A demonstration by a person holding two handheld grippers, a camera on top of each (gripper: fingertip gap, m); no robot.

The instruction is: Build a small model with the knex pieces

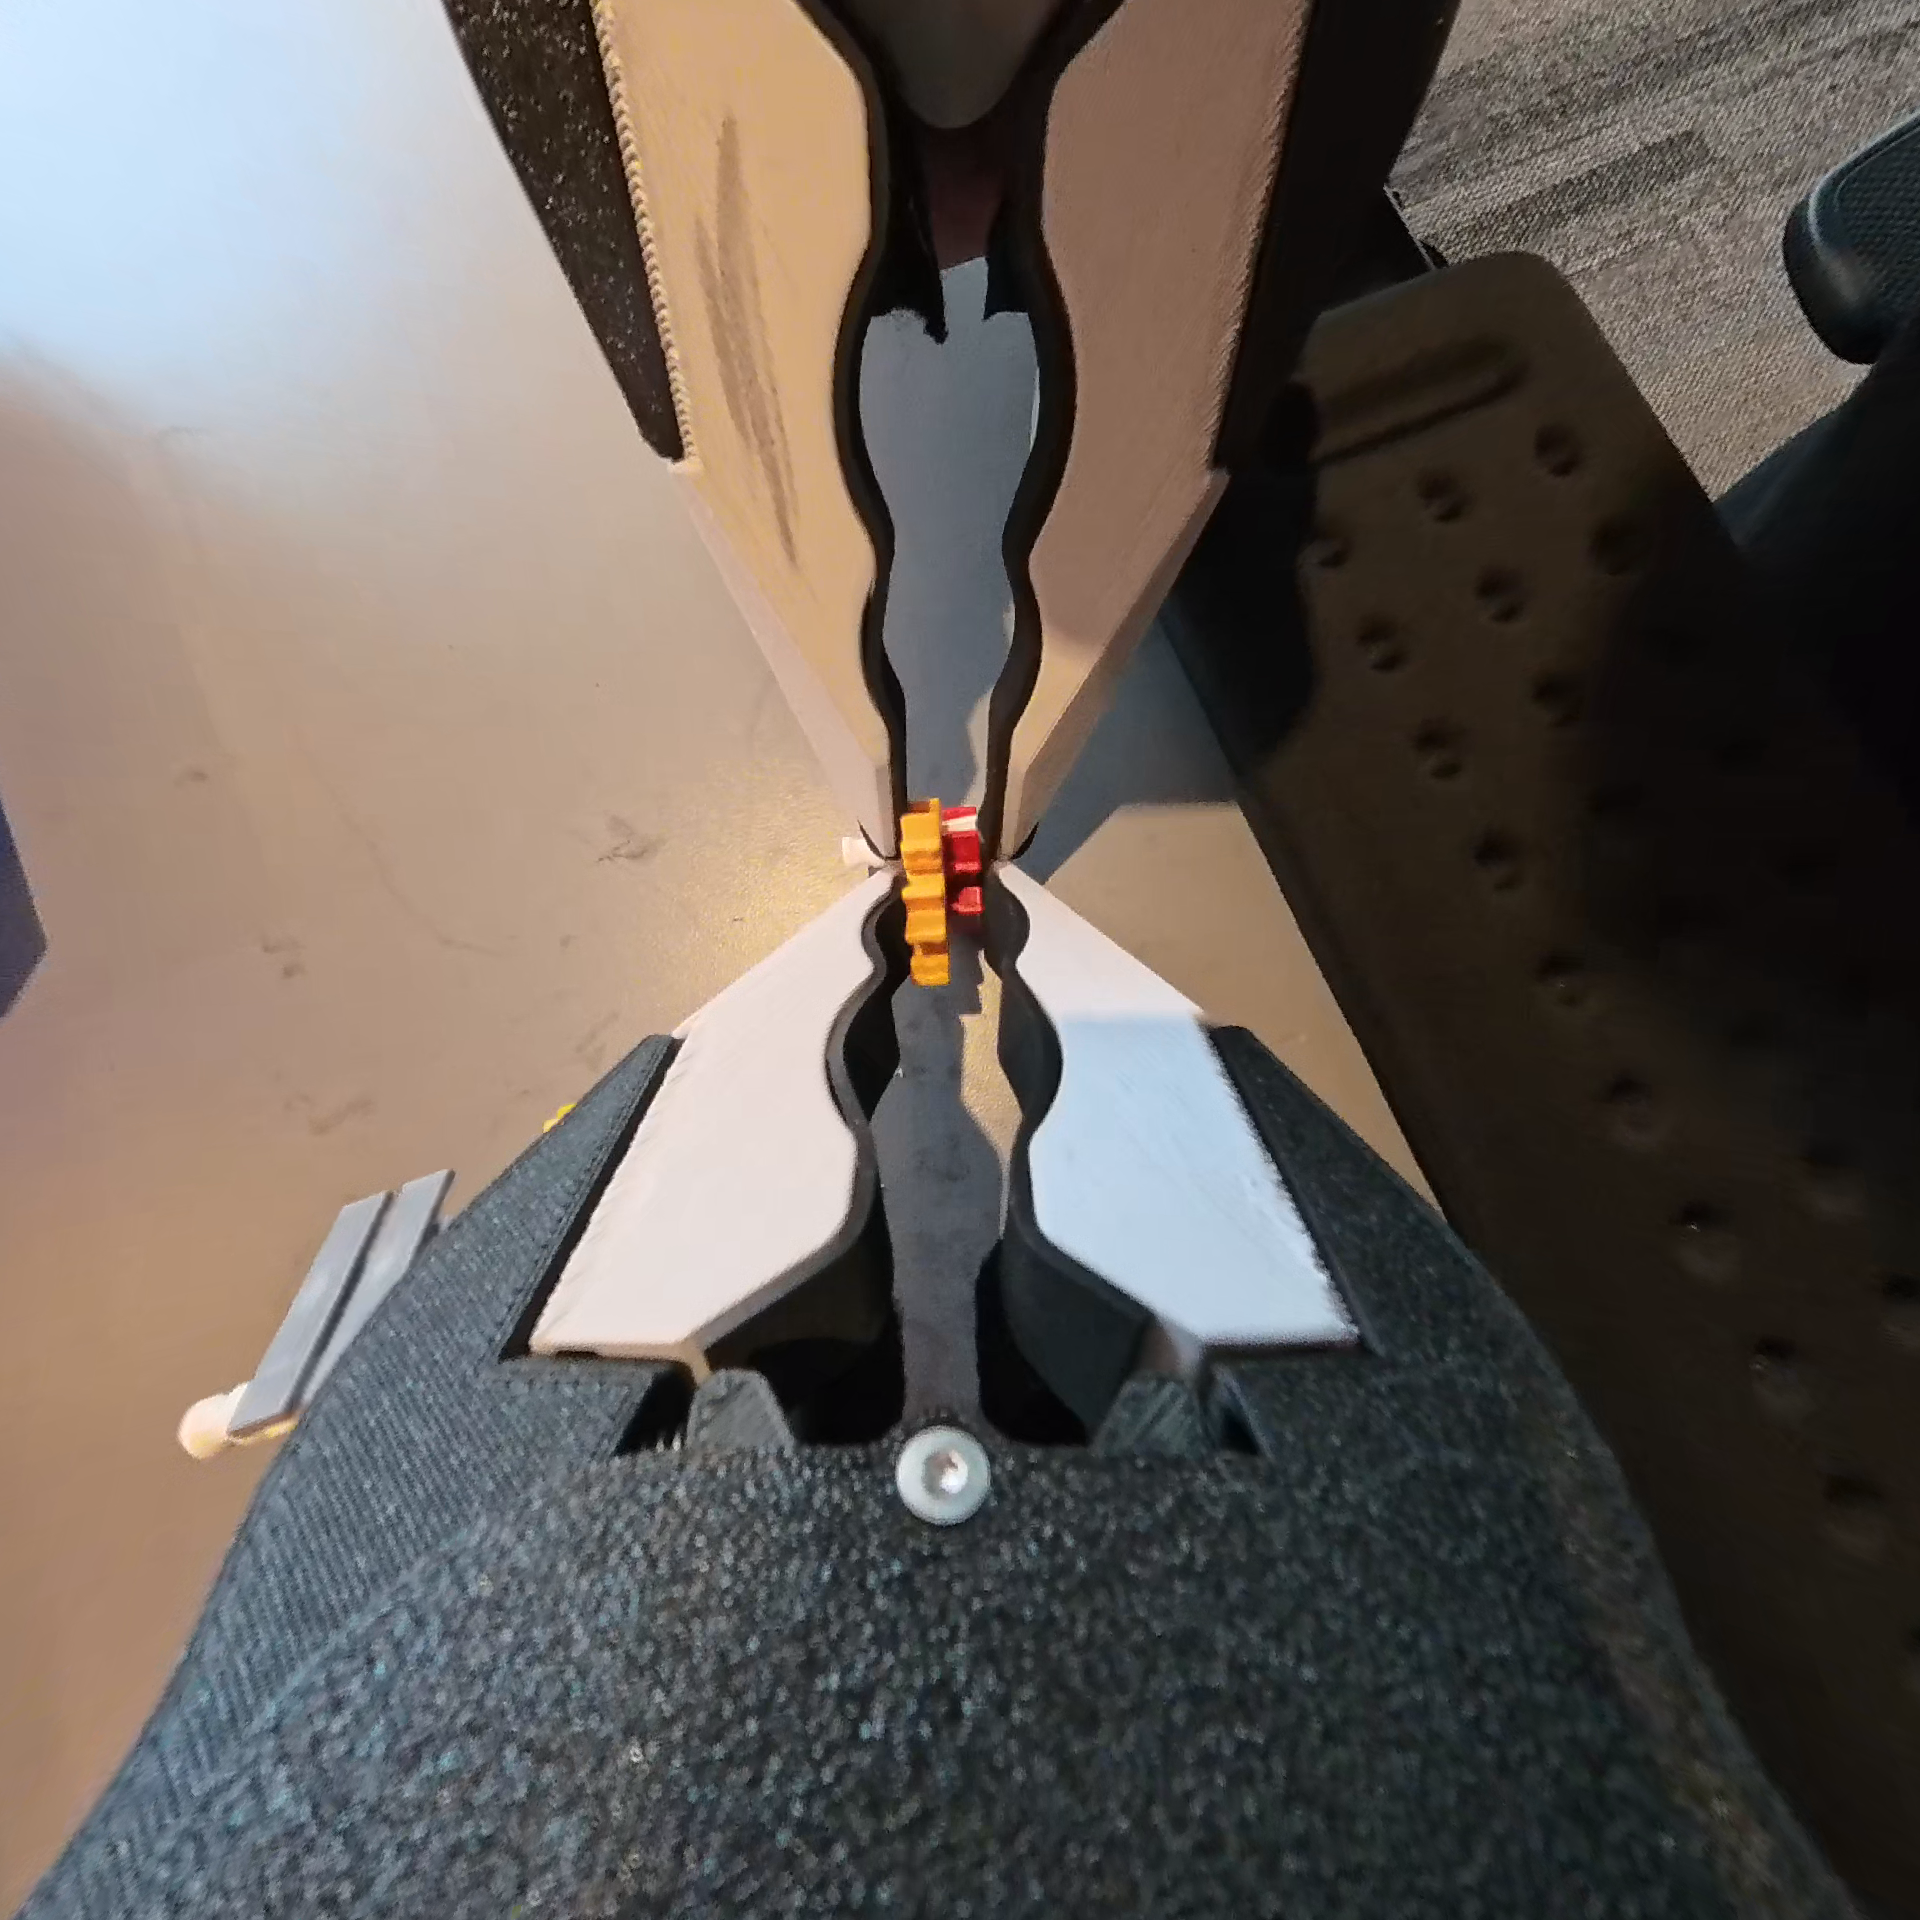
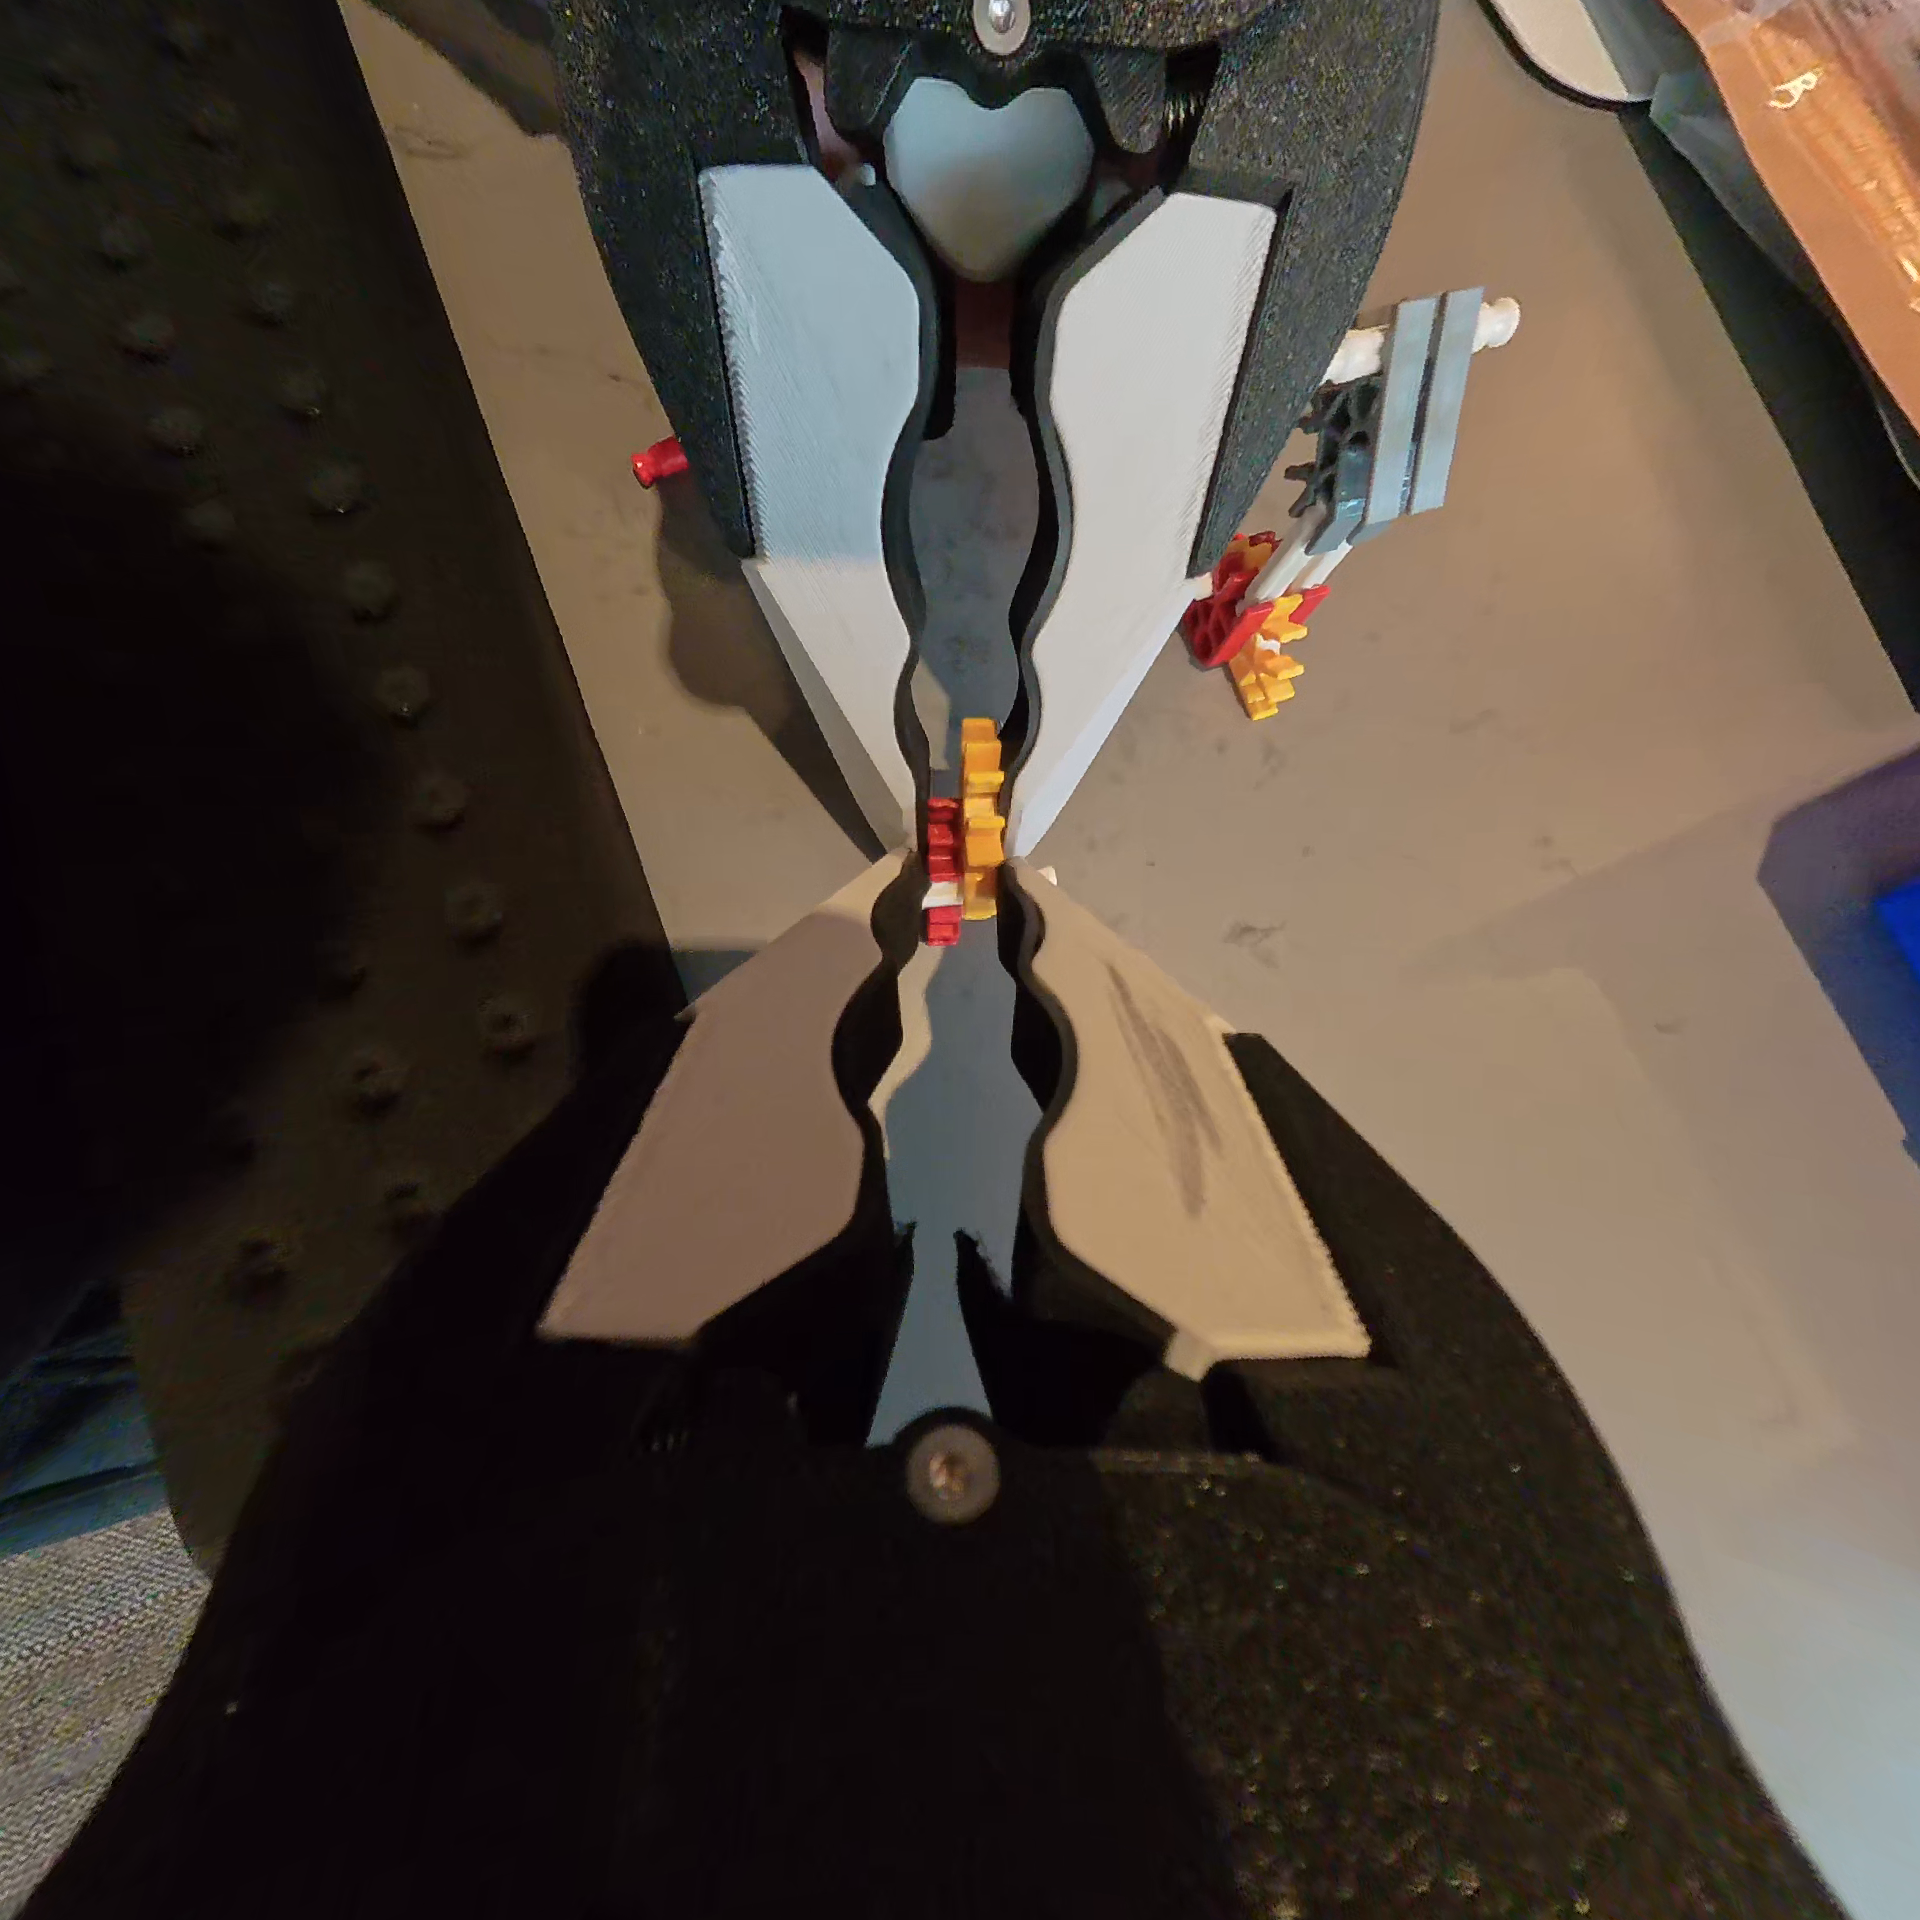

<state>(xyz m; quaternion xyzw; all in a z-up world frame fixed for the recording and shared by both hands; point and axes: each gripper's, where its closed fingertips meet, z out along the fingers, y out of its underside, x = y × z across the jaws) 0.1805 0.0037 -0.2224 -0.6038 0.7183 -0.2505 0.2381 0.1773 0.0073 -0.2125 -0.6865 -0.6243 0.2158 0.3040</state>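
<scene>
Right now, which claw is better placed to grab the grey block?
Left, probably: the grey block lies right beside the left claw; the right claw sits farther off. Both are shut on the yellow-red piece.

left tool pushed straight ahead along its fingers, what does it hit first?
The right tool, almost at once: the left tool meets it tip to tip, both closed on the same yellow-and-red connector piece. Depth is unclear, but no gap shows.

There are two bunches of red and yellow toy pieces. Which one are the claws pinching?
The red and yellow bunch squeezed between both claws' tips. The other bunch lies loose on the table, untouched.
</scene>
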